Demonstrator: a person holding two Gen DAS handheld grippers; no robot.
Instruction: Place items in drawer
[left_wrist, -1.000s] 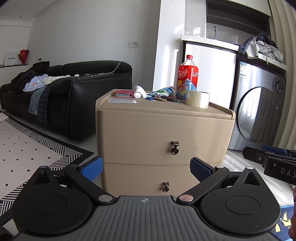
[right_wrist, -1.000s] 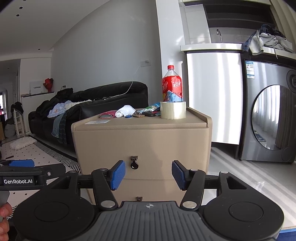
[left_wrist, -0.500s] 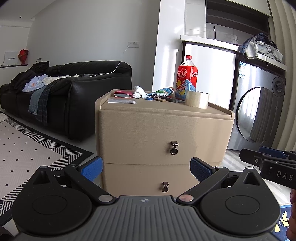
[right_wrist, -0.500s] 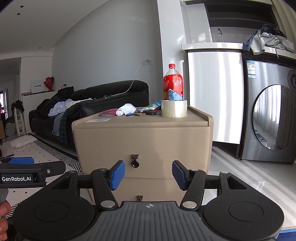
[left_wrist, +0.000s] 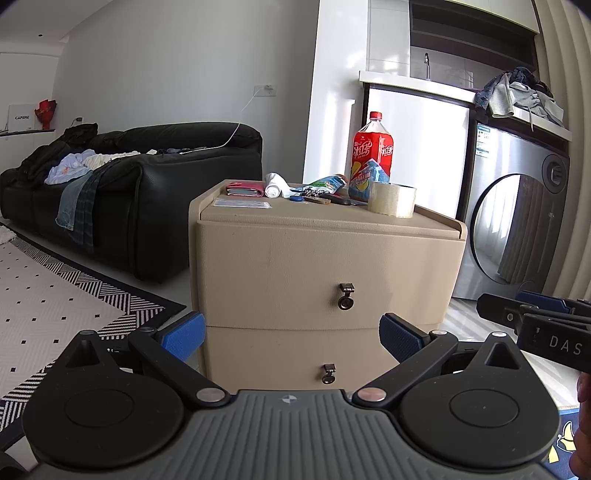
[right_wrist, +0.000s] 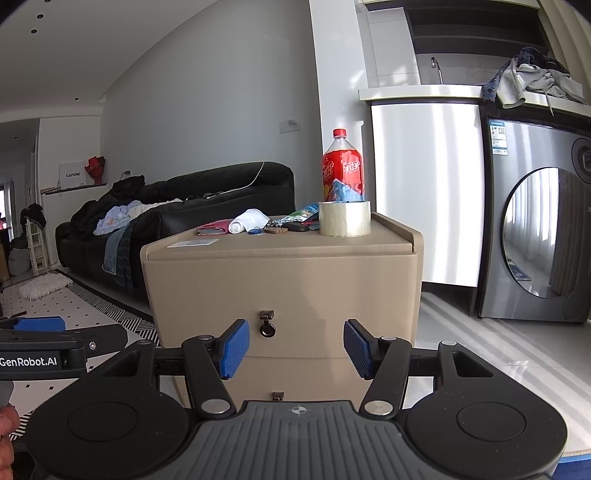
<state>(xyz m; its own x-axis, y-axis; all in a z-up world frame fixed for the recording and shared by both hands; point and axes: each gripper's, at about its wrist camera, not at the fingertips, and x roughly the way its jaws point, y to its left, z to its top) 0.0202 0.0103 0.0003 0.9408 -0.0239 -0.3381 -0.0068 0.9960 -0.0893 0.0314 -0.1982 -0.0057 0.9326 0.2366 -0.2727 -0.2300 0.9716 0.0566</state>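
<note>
A beige two-drawer cabinet (left_wrist: 325, 266) (right_wrist: 288, 288) stands ahead, both drawers closed. The upper drawer's ring pull (left_wrist: 346, 297) (right_wrist: 267, 325) and the lower one (left_wrist: 328, 373) hang on the fronts. On top lie a tape roll (left_wrist: 391, 199) (right_wrist: 344, 218), a red bottle (left_wrist: 371, 155) (right_wrist: 342, 170), a pink wallet (left_wrist: 245, 189), a rolled white cloth (left_wrist: 276, 185) (right_wrist: 248, 220), keys (left_wrist: 312, 198) and a clear packet (left_wrist: 240, 203). My left gripper (left_wrist: 291, 334) is open and empty, short of the cabinet. My right gripper (right_wrist: 295, 347) is open and empty too, its fingertips level with the upper pull.
A black sofa (left_wrist: 147, 192) with clothes stands to the left, a patterned rug (left_wrist: 55, 295) on the floor before it. A washing machine (left_wrist: 517, 229) and white cupboard stand to the right. Each gripper shows at the edge of the other's view.
Both grippers have crept slightly closer to the cabinet and the view has shifted a little. Neither has opened or shut, and nothing on the cabinet has moved.
</note>
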